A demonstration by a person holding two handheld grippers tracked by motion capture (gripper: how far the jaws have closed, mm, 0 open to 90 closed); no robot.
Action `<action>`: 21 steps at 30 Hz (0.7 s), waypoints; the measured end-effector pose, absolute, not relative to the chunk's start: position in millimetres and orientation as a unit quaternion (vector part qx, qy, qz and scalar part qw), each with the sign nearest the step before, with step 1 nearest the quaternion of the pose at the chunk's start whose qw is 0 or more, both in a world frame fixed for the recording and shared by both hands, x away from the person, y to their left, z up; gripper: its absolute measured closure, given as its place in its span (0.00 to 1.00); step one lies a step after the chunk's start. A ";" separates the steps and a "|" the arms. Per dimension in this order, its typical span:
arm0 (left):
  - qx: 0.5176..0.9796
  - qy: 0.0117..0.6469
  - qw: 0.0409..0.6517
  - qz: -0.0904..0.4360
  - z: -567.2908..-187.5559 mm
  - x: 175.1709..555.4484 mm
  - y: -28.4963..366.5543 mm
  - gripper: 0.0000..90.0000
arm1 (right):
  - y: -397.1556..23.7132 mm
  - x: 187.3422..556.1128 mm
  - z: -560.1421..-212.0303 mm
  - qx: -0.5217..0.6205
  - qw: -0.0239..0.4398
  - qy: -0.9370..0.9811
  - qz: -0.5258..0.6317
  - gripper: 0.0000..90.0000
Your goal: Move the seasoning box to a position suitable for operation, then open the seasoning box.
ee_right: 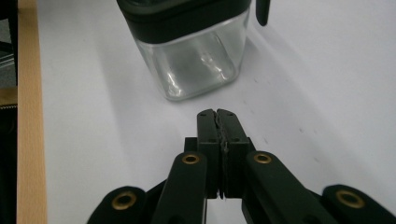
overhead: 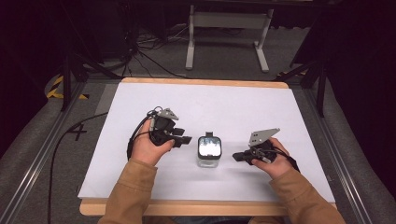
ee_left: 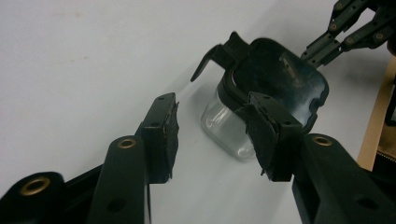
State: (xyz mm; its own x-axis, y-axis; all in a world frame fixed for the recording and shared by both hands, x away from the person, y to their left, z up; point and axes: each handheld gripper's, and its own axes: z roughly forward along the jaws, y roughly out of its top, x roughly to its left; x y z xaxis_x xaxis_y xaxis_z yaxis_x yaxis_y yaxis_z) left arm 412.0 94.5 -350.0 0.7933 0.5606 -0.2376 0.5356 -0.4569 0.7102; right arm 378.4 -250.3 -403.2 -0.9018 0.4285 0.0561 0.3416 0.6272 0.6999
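A small square clear jar (overhead: pixel 208 150) with a black lid stands upright on the white tabletop, between my two grippers. In the left gripper view the jar (ee_left: pixel 261 100) sits just beyond the jaws, its lid (ee_left: pixel 280 79) bearing a tab at the far edge. My left gripper (overhead: pixel 185 139) (ee_left: pixel 215 135) is open, a short way left of the jar and empty. My right gripper (overhead: pixel 236 157) (ee_right: pixel 217 116) is shut with nothing held, its tips pointing at the glass body of the jar (ee_right: pixel 196 60) from a small distance.
The white table sheet (overhead: pixel 243 105) has a wooden rim (overhead: pixel 187 207) at the near edge and another at the far edge. Cables trail from each gripper. A white frame stand (overhead: pixel 229 28) rests on the floor beyond the table.
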 end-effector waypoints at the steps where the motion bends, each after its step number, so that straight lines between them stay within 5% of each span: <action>1: 0.855 0.306 0.418 0.025 -346.3 414.5 88.6 0.65 | -258.3 374.6 -402.3 0.223 0.065 0.896 0.377 0.99; 9: 0.859 0.283 0.425 0.045 -343.3 427.1 67.3 0.68 | -282.4 362.1 -399.2 0.255 0.079 0.883 0.386 0.98; 21: 0.851 0.276 0.446 0.000 -356.2 446.8 42.8 0.80 | -302.4 349.2 -401.4 0.282 0.087 0.873 0.387 0.97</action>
